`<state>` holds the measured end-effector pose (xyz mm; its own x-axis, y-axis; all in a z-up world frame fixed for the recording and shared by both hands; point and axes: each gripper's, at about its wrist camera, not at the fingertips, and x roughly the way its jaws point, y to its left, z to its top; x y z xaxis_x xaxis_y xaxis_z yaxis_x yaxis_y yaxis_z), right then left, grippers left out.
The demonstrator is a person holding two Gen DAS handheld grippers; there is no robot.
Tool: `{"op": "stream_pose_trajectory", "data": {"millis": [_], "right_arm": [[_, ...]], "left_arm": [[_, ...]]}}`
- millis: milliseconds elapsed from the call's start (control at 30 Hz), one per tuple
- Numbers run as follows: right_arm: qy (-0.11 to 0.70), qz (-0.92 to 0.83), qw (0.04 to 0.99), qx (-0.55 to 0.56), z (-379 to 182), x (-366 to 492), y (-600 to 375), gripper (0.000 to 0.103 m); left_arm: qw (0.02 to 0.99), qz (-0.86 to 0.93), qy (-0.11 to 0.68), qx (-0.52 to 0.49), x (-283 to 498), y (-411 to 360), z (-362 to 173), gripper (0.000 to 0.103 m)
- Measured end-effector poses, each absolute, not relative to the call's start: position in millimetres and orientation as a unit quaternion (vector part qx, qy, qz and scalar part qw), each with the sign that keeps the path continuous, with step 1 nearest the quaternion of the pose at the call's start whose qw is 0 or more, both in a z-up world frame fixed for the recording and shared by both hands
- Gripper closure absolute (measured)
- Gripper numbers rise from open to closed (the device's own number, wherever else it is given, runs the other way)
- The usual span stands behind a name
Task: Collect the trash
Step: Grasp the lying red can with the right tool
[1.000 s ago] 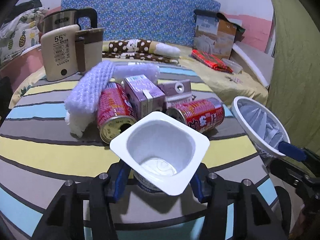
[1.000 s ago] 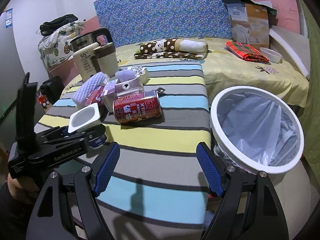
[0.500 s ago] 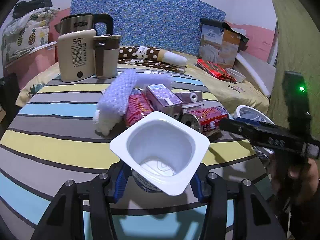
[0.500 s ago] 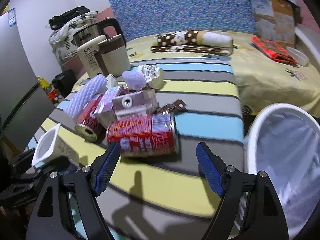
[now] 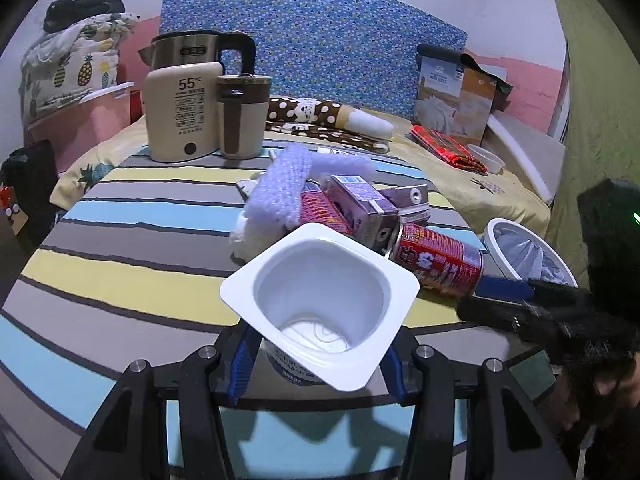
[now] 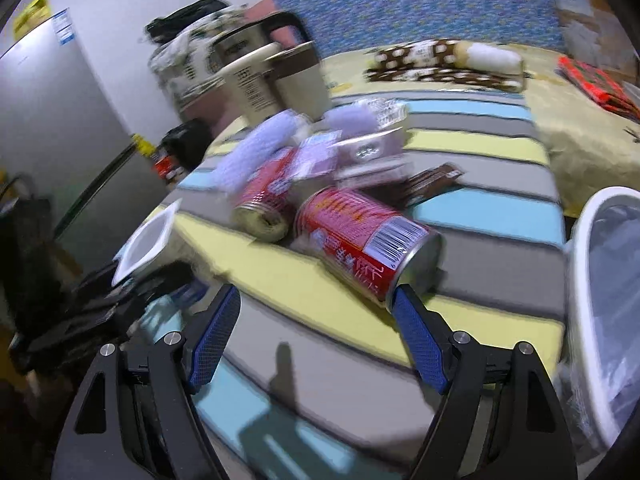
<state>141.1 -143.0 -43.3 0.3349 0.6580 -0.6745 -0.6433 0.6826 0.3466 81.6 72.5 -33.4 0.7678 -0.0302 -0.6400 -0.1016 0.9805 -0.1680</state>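
My left gripper (image 5: 316, 364) is shut on a white plastic yogurt cup (image 5: 320, 304), held upright above the striped table. The cup also shows in the right wrist view (image 6: 146, 240). My right gripper (image 6: 316, 320) is open and empty, close in front of a red can (image 6: 360, 240) lying on its side; its right fingertip is almost at the can's end. In the left wrist view the same red can (image 5: 436, 260) lies by the right gripper's blue fingertip (image 5: 502, 290). A white-rimmed trash bin with a bag (image 5: 524, 252) stands off the table's right edge, also in the right wrist view (image 6: 600, 280).
A pile of trash sits mid-table: a second red can (image 6: 266, 200), purple drink cartons (image 5: 362, 204), white foam wrap (image 5: 280, 192), a brown wrapper (image 6: 432, 180). A kettle (image 5: 184, 116) and a mug (image 5: 242, 116) stand at the back. A bed lies beyond.
My right gripper has moved forward and down toward the lying red can, and its view is blurred by motion. My left gripper still holds the cup and has risen slightly.
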Motion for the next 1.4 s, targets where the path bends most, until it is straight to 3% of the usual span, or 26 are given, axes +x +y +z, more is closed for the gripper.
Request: {"op": "stream_pose_trajectory", "data": {"millis": [267,500,567,600,633,1400], "right_arm": [[0.365,0.357,0.859,-0.029,-30,149,-154,0.024],[0.389,0.374,0.841,-0.047,-47,175,-135,0.024],[0.401,0.382,0.832,-0.034,-49,171,-137,0.031],[0.408,0.384,0.828,-0.028,-51,171,-138,0.043],[0.414,0.385,0.824,-0.023,-52,170,-139,0.047],[0.379,0.267,0.88,0.108,-34,144,-238,0.048]], "left_arm": [[0.935,0.024,0.339,-0.1,72,76,-31,0.05],[0.934,0.02,0.343,-0.098,73,75,-32,0.05],[0.933,0.022,0.344,-0.099,74,75,-32,0.05],[0.933,0.023,0.345,-0.099,75,76,-32,0.05],[0.933,0.024,0.345,-0.098,76,76,-32,0.05],[0.932,-0.084,0.349,-0.046,135,-19,-16,0.05]]}}
